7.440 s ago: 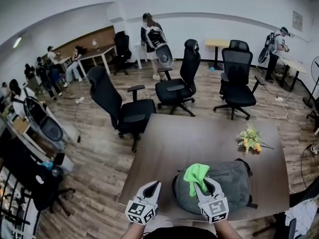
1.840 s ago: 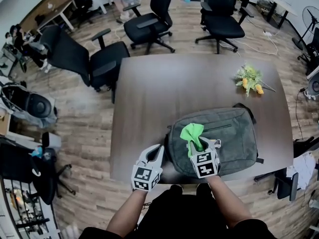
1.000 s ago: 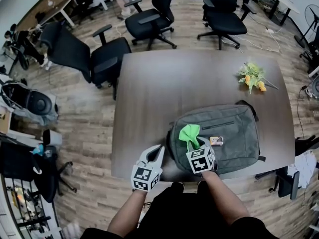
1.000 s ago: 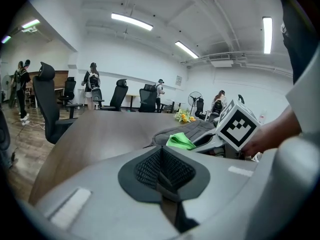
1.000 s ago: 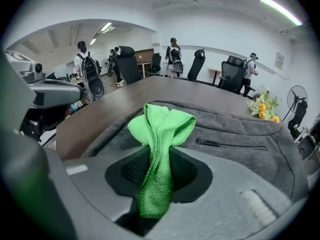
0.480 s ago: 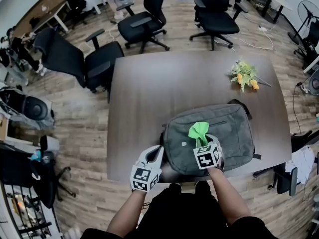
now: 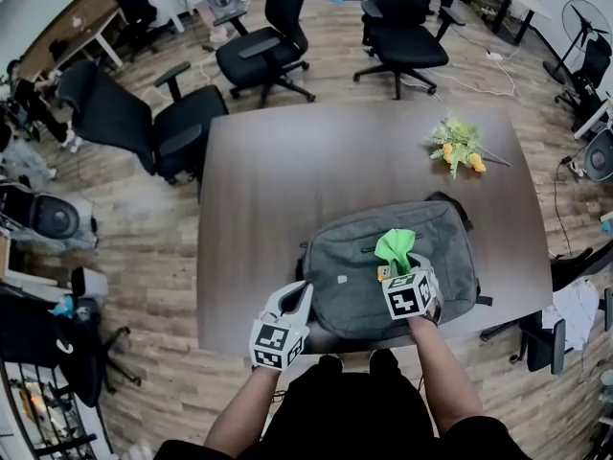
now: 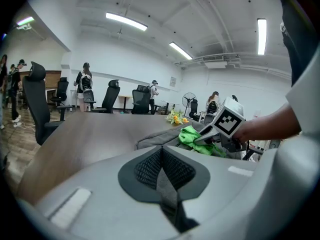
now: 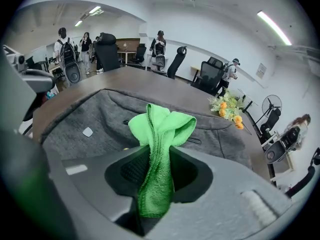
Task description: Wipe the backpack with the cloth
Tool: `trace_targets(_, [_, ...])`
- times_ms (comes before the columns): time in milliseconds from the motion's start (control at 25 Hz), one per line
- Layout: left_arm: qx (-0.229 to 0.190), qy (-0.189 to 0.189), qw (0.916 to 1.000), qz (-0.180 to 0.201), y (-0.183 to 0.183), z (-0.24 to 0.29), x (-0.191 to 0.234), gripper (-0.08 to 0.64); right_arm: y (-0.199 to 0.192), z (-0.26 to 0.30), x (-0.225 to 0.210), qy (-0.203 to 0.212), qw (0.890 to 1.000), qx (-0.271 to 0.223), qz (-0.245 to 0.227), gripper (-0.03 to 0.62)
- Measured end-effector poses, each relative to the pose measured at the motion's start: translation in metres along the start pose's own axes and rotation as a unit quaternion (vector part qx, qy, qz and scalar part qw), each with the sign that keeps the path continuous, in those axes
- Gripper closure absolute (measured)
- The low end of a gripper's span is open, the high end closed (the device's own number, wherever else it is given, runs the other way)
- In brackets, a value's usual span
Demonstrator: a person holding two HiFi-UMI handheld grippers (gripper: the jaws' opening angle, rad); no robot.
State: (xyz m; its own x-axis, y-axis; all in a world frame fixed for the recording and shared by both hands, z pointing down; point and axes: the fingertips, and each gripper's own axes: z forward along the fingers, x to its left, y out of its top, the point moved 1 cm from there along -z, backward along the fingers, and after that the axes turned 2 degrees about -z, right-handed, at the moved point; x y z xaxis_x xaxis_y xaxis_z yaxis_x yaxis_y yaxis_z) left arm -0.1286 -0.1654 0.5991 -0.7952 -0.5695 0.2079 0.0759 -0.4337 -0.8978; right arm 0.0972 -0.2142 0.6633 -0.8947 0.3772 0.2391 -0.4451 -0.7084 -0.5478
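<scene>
A grey backpack [image 7: 350,276] lies flat near the front edge of the dark table [image 7: 287,180]. My right gripper [image 7: 404,268] is over the pack's right half, shut on a green cloth [image 7: 395,245] whose bunched end rests on the fabric. In the right gripper view the cloth [image 9: 157,149] stands pinched between the jaws above the backpack [image 9: 95,129]. My left gripper [image 7: 296,297] hangs at the pack's left front corner, jaws closed with nothing in them. The left gripper view shows the backpack [image 8: 157,139] and the cloth [image 8: 192,136] beyond.
A bunch of yellow flowers [image 7: 458,147] lies at the table's far right. Black office chairs [image 7: 254,46] stand beyond the far edge and one [image 7: 124,123] at the left. People stand in the background of the gripper views.
My right gripper has slid the cloth rightward across the backpack's top over the last second. The left gripper has stayed at the pack's left front corner.
</scene>
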Motion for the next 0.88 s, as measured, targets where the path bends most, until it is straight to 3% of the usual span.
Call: trace_targets(880, [-0.001, -0.021, 0.9998, 0.006, -0.002, 0.019, -0.031, 0.545, -0.040, -0.046, -0.139, -0.134, 0.991, 0.011, 0.010, 0.480])
